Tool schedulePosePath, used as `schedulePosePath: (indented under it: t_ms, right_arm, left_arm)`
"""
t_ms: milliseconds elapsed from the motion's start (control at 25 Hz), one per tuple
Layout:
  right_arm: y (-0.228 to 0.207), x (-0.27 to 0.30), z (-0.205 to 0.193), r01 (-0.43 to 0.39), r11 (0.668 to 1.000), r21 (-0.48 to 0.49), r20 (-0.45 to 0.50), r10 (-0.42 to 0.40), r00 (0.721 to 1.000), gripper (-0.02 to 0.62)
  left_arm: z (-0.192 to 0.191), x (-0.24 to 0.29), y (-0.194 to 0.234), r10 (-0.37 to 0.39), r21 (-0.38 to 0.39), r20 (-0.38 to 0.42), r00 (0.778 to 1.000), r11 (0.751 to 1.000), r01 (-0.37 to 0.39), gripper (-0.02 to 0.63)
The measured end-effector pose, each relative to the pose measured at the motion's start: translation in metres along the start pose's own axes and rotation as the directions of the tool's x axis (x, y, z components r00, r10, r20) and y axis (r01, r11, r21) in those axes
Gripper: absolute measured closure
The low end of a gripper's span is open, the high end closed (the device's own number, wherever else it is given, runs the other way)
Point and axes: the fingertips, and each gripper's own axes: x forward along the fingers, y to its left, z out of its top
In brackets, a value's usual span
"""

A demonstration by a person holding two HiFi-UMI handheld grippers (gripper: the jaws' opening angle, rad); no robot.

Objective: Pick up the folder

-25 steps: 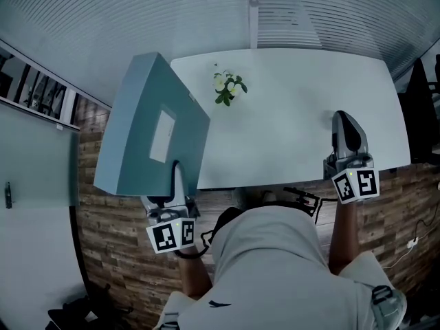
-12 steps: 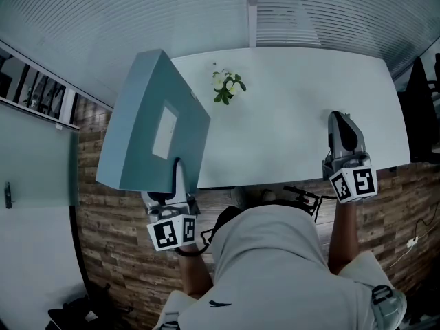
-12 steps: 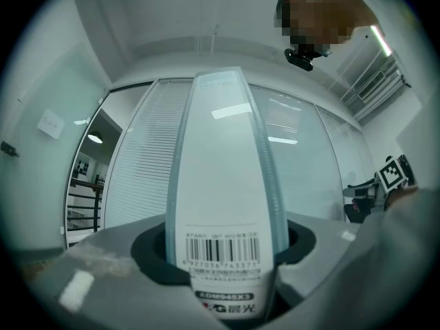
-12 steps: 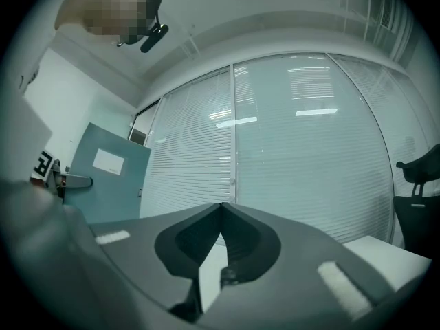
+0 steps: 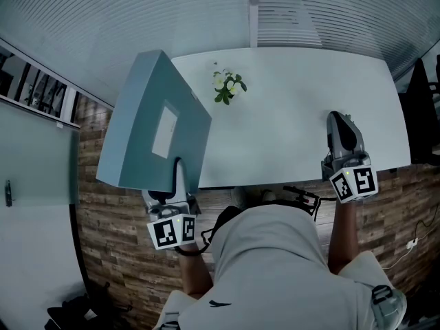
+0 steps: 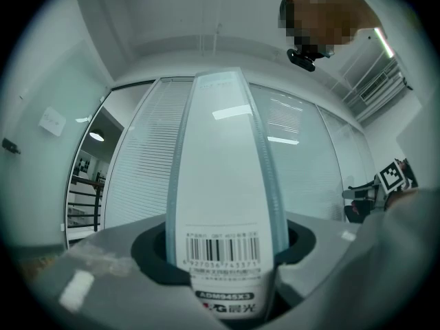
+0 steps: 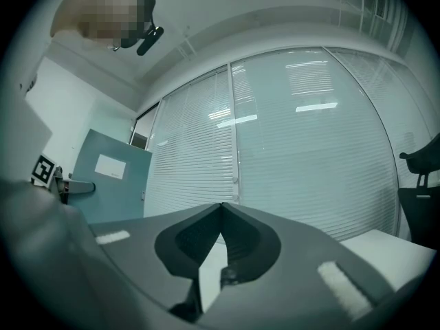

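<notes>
The folder (image 5: pixel 155 126) is a thick blue-grey box file with a white label on its side. It is held up on edge over the table's (image 5: pixel 289 122) left end. My left gripper (image 5: pixel 177 176) grips its near lower corner from below. In the left gripper view the white spine with the barcode (image 6: pixel 223 184) stands upright between the jaws, with a pad against each side. My right gripper (image 5: pixel 339 121) hangs shut and empty over the table's near right edge, its jaws meeting at a point (image 7: pixel 221 208). The right gripper view shows the folder (image 7: pixel 110 177) far to the left.
A small bunch of white flowers (image 5: pixel 228 86) lies on the white table near its far left. Behind the table is a glass wall with blinds (image 7: pixel 302 143). A dark office chair (image 5: pixel 421 95) stands at the right, and wooden floor (image 5: pixel 117 239) lies below the near edge.
The right gripper has edged slightly to the left. The folder and the left gripper have stayed where they were.
</notes>
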Motion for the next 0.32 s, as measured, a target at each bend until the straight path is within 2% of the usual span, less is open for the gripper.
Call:
schedulePosePath:
  t_ms: [320]
  right_arm:
    - [0.0055,0.0032,-0.0037,-0.023,0.999,-0.027,-0.024,0.022,0.999,0.597]
  left_arm:
    - [0.0023,0.0001,0.0009,0.005,-0.007,0.001,1.000,1.000,-0.005,0.295]
